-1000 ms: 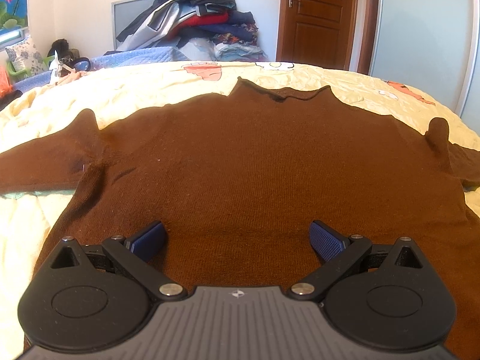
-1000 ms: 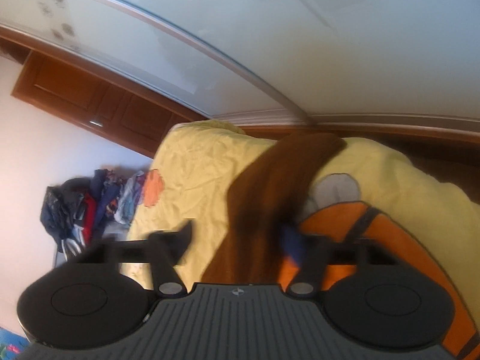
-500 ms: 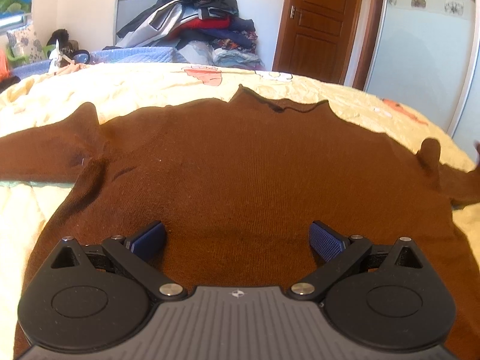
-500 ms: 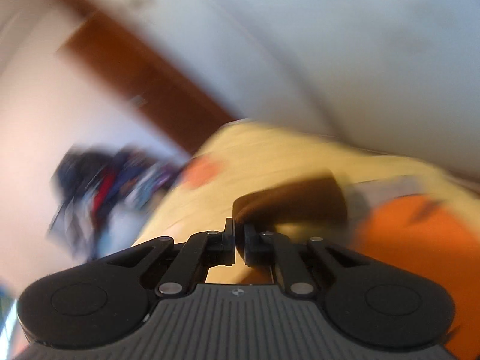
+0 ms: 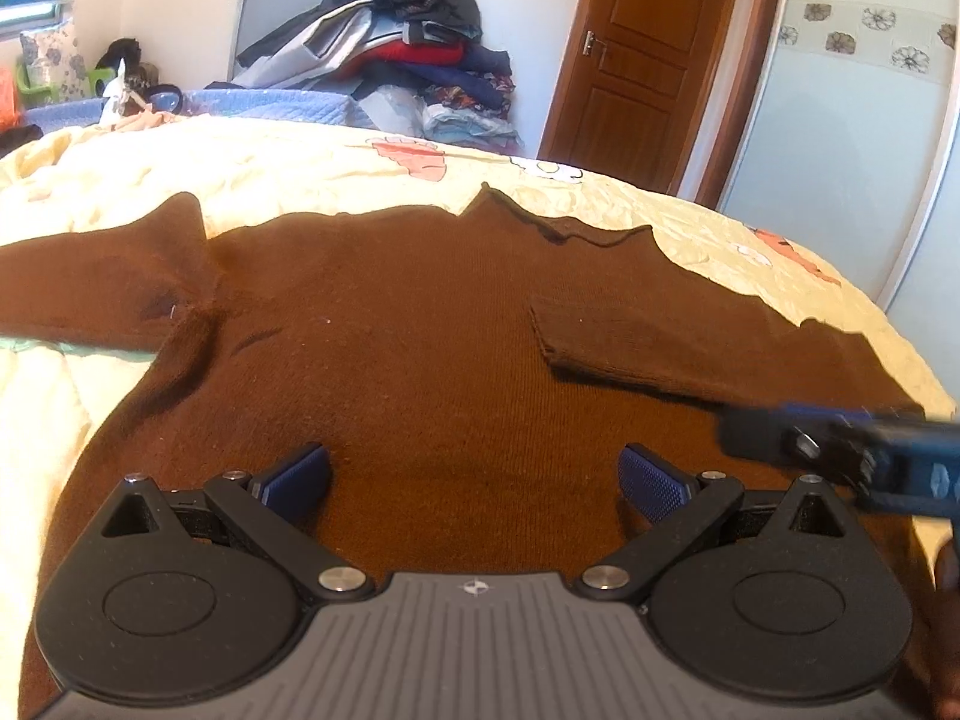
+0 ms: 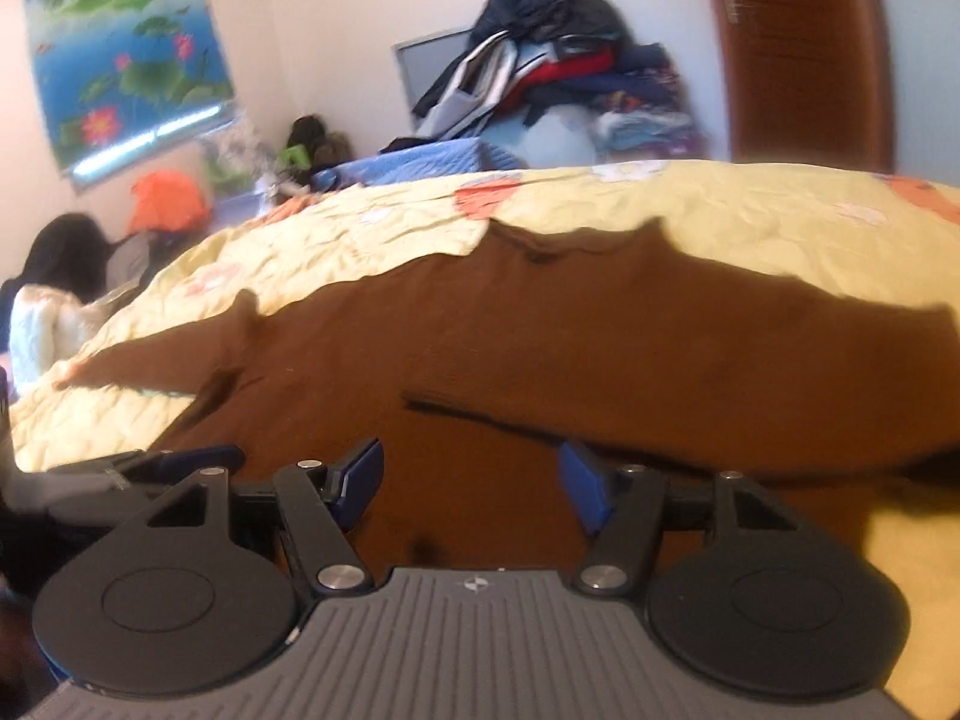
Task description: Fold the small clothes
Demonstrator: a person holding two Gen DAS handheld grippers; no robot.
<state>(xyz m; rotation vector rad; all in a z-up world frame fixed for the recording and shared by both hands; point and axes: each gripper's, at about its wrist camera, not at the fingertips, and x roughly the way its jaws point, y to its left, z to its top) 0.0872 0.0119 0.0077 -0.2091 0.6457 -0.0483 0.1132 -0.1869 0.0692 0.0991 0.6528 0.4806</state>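
One sleeve (image 5: 648, 348) lies folded across the sweater (image 5: 420, 360); the other seems unfolded. Left gripper (image 5: 474, 474) jaws apart, empty; right gripper (image 6: 471, 480) jaws just opened, empty.

We see the sweater (image 5: 420, 348) lying flat on the bed (image 5: 270, 162), neck toward the far side. Its right sleeve (image 5: 648, 342) lies folded across the chest; the left sleeve (image 5: 90, 282) stretches out leftward. Behind the bed a heap of clothes (image 5: 408, 54) sits left of the door (image 5: 636, 60).

A brown sweater (image 5: 420, 360) lies flat on the yellow bedspread (image 5: 270, 174), its right sleeve (image 5: 660, 342) folded across the chest.
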